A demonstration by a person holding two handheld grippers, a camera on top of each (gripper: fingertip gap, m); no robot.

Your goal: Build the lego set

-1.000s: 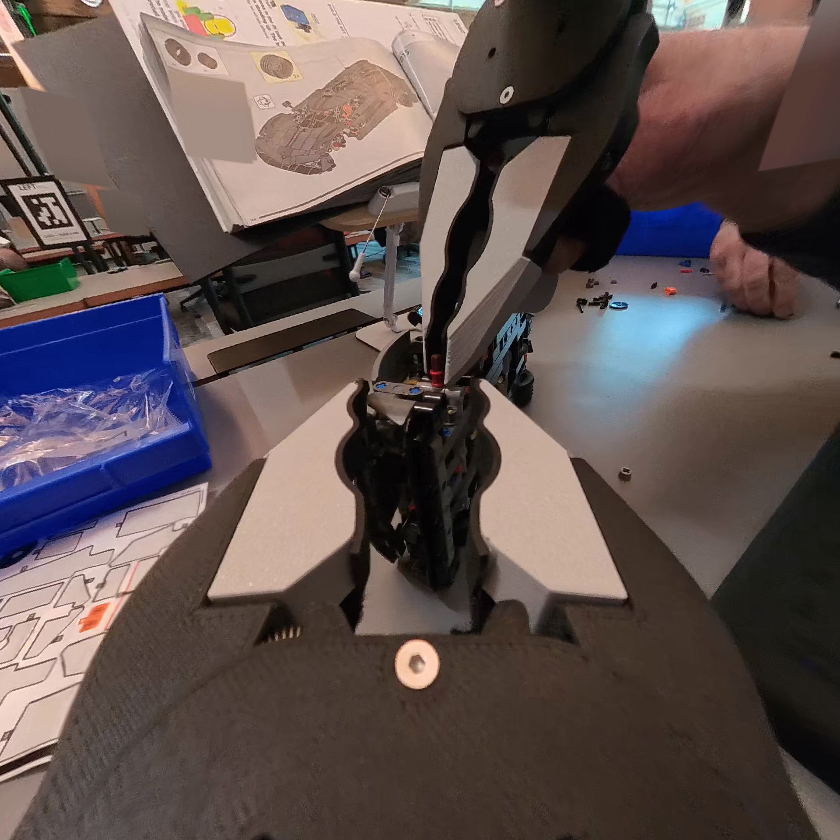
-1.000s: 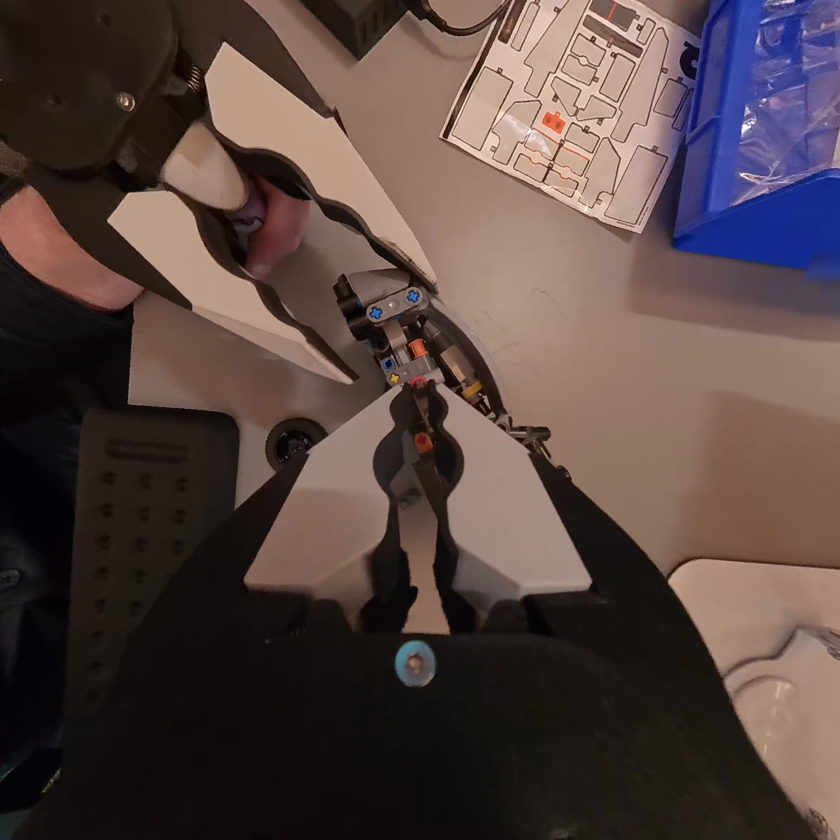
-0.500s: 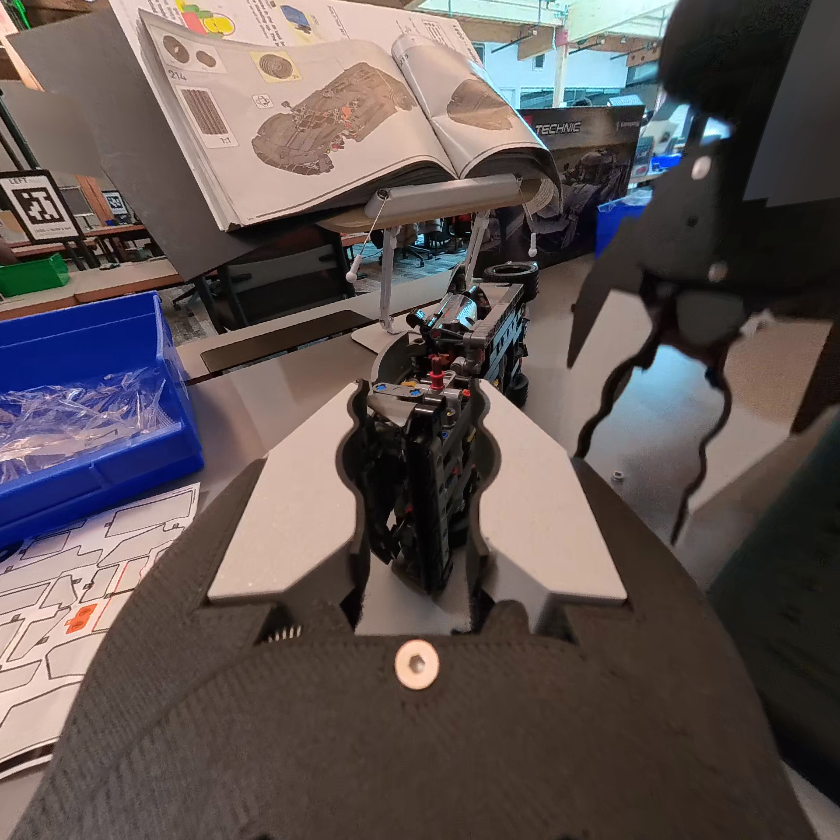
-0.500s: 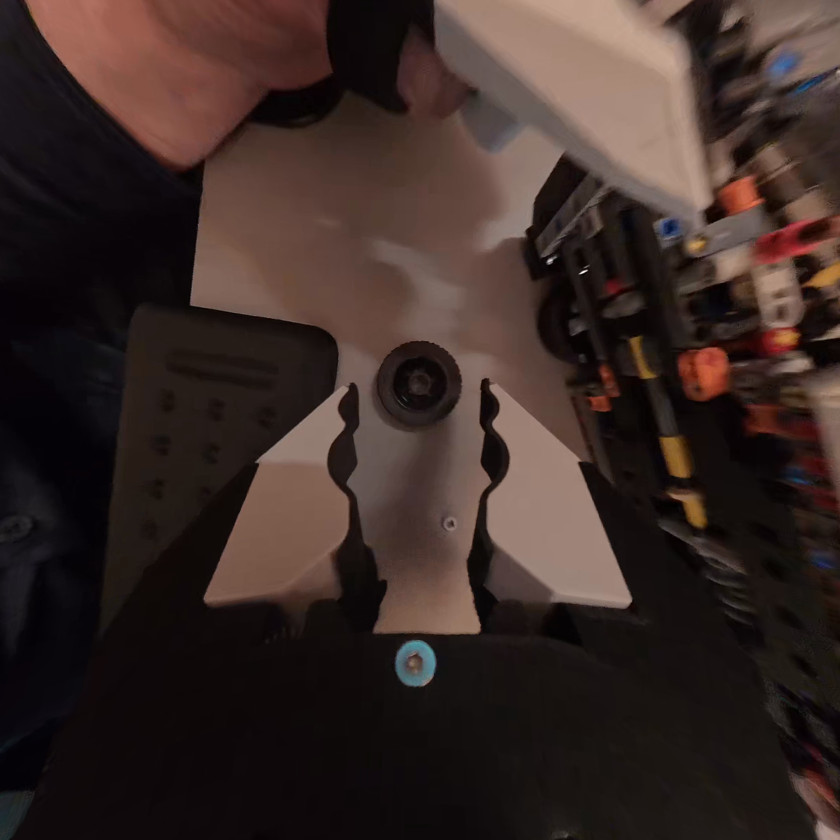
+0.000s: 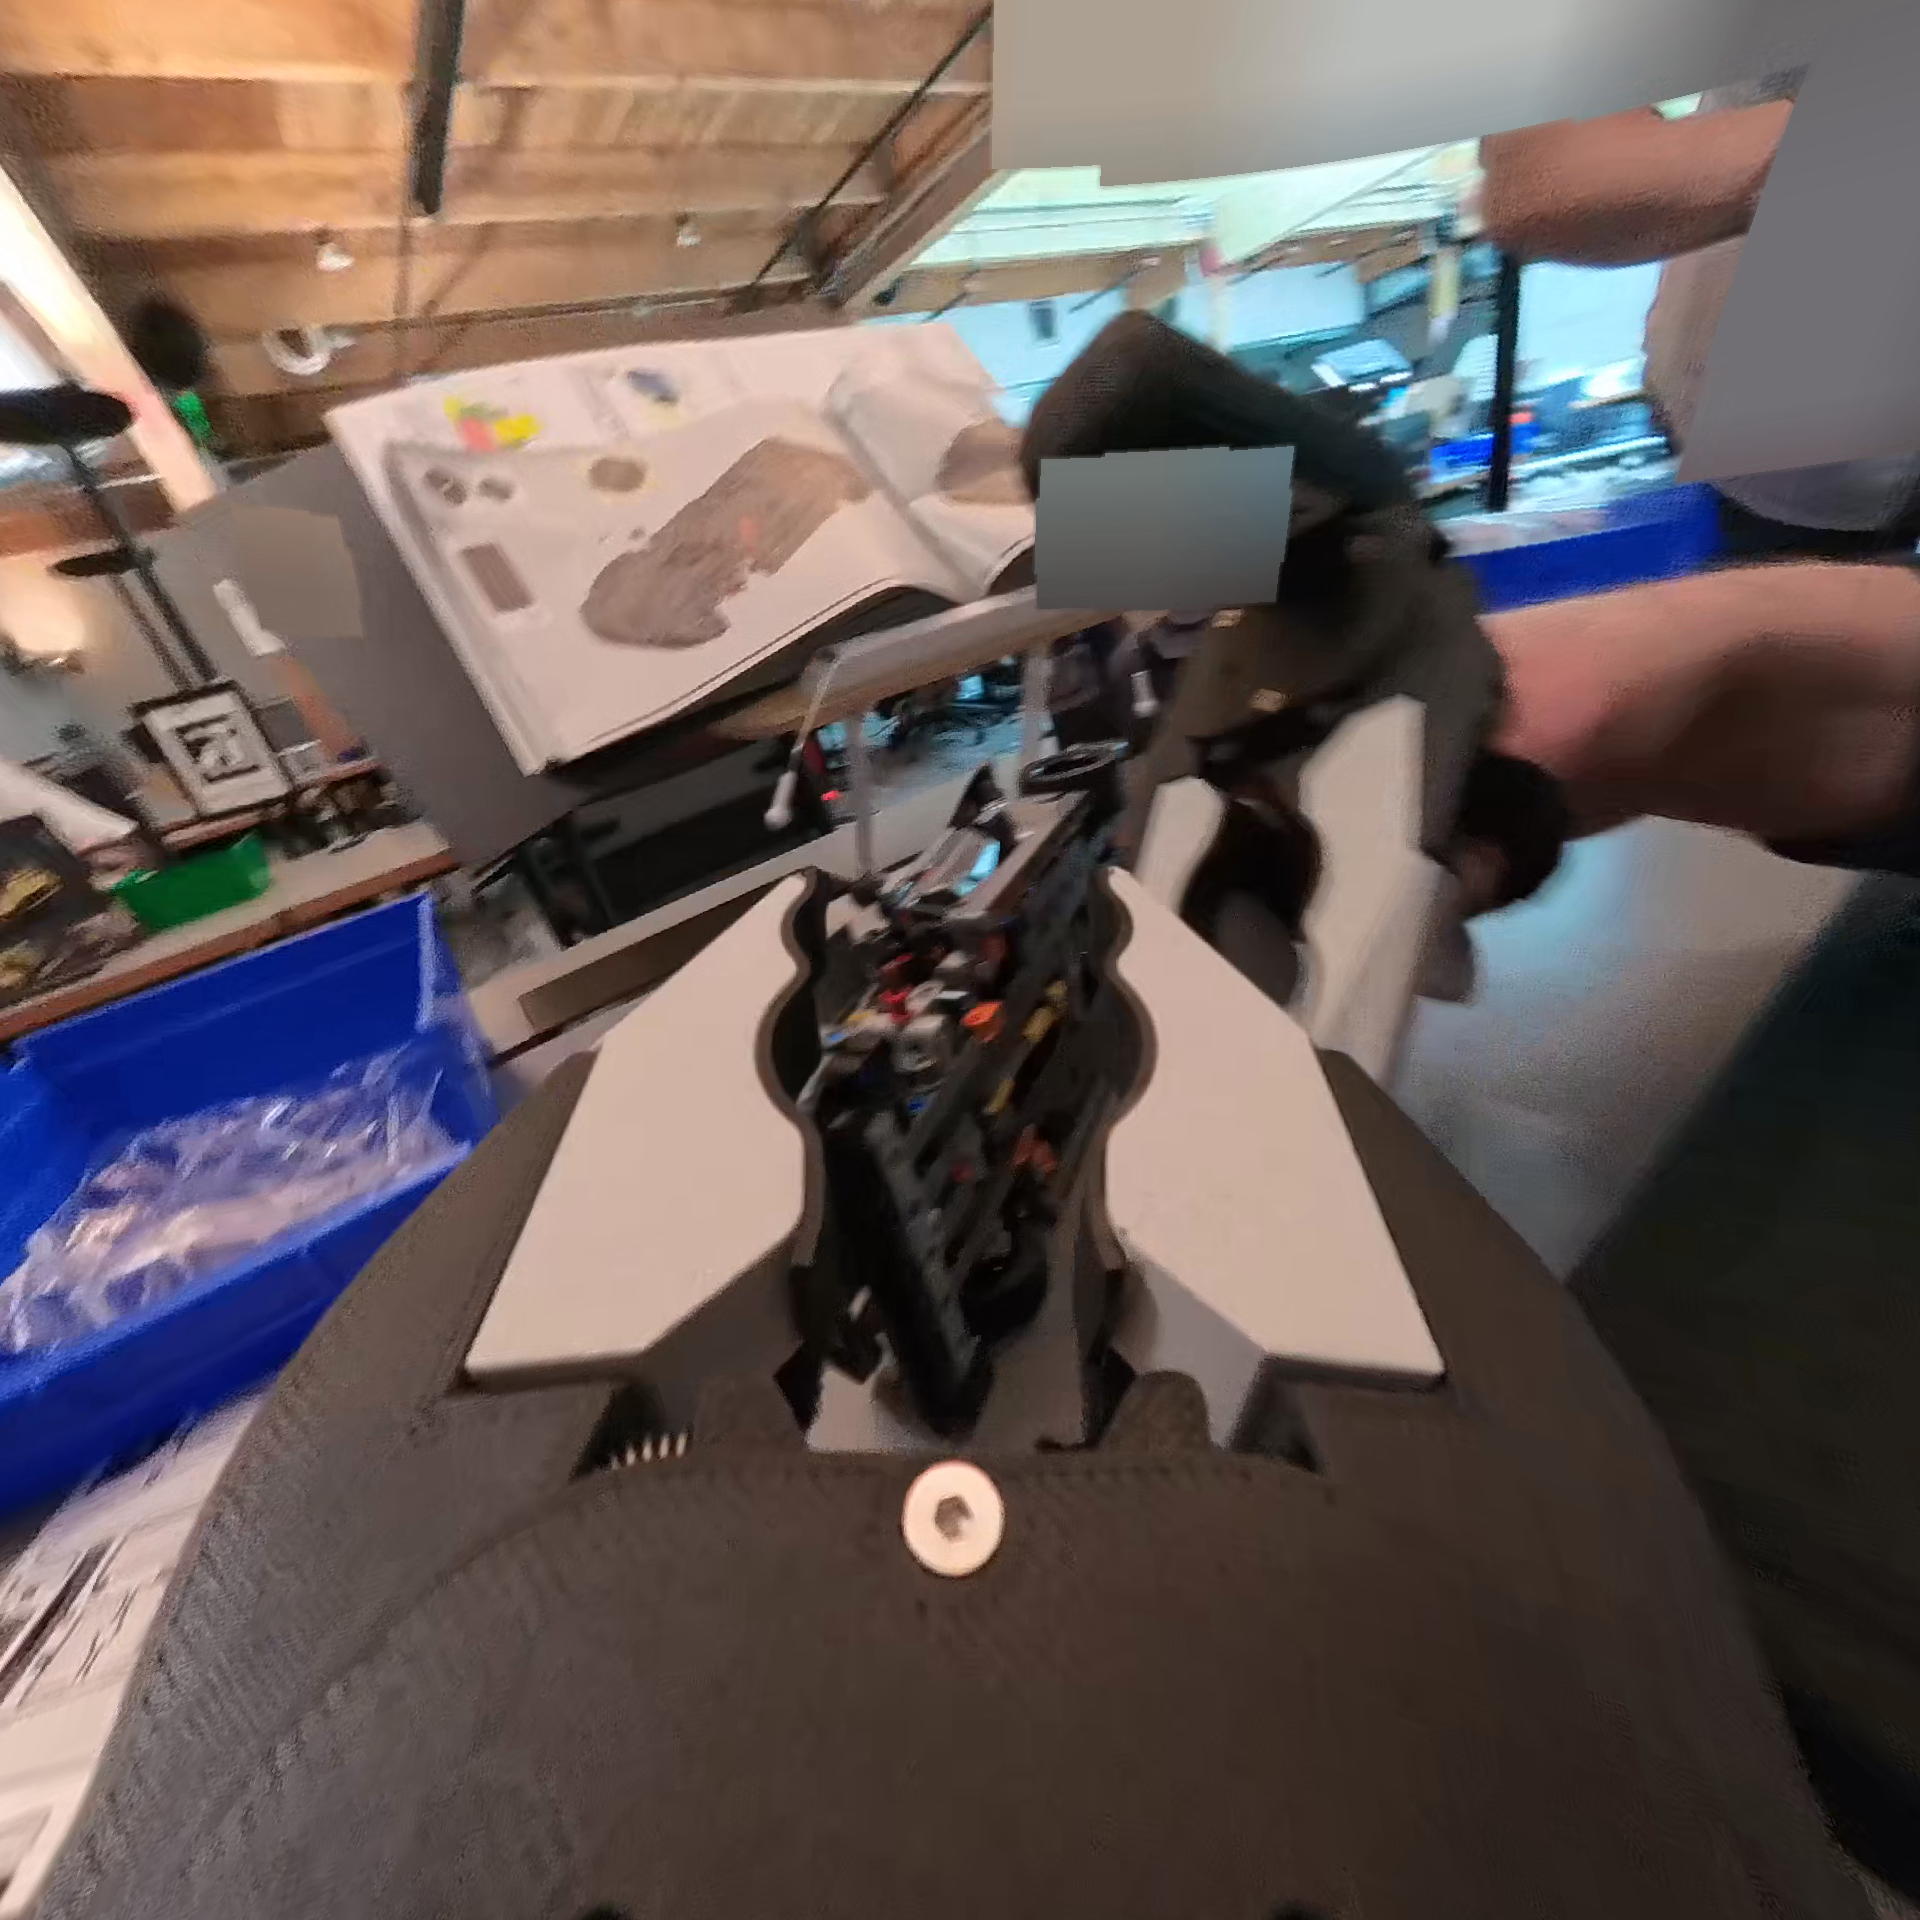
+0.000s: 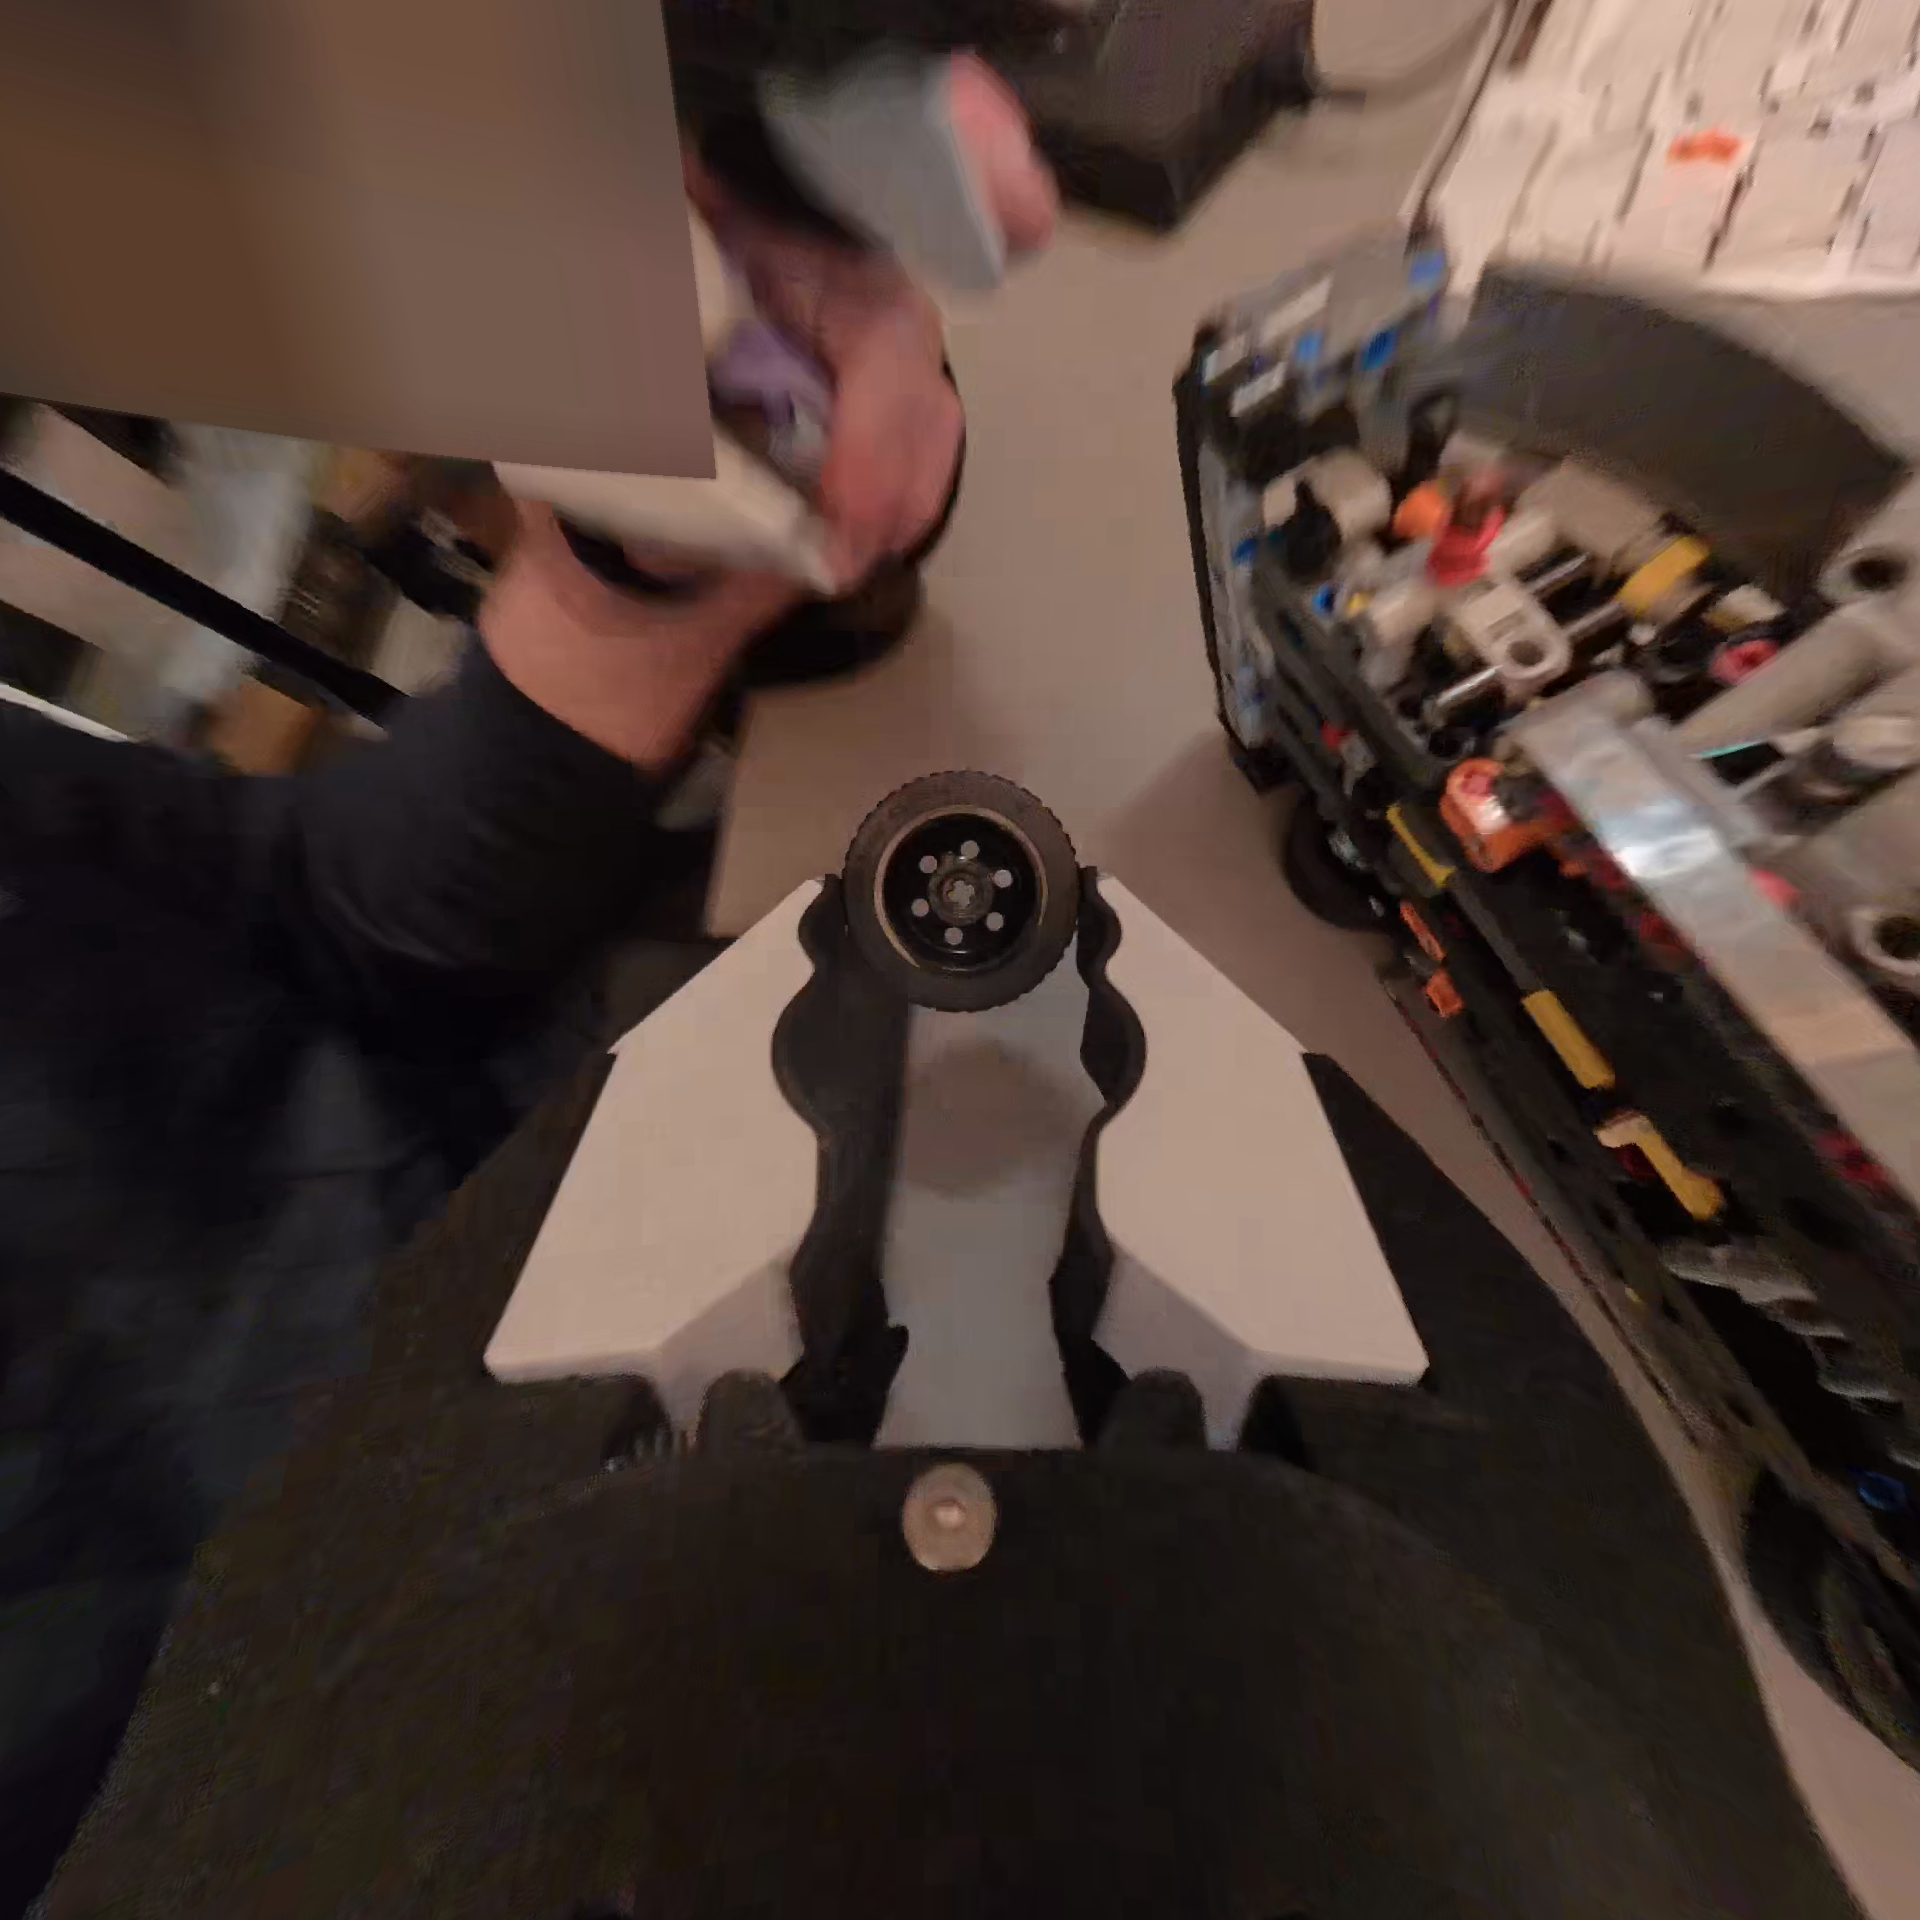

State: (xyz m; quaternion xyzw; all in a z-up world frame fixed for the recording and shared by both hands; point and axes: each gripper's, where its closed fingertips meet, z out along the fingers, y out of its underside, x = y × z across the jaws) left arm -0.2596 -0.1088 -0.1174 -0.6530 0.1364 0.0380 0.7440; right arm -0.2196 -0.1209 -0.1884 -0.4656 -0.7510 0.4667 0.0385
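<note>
My left gripper is shut on the dark lego car model and holds it lengthwise between its fingers, tilted up off the table. The model also shows at the right of the right wrist view, with grey, red, orange and yellow parts on top. My right gripper is shut on a small black wheel at its fingertips, a little above the table, left of the model. The right gripper also shows in the left wrist view, right of the model and pointing down.
An open instruction book stands on a stand behind the model. A blue bin of plastic bags is at the left. A sticker sheet lies beyond the model. A person's hand is at the upper left. Left tips to right tips: about 9 centimeters.
My right gripper left the red pin on the model, opened, went down over the wheel on the table, shut on it and raised it. My left gripper tilted the model upward.
</note>
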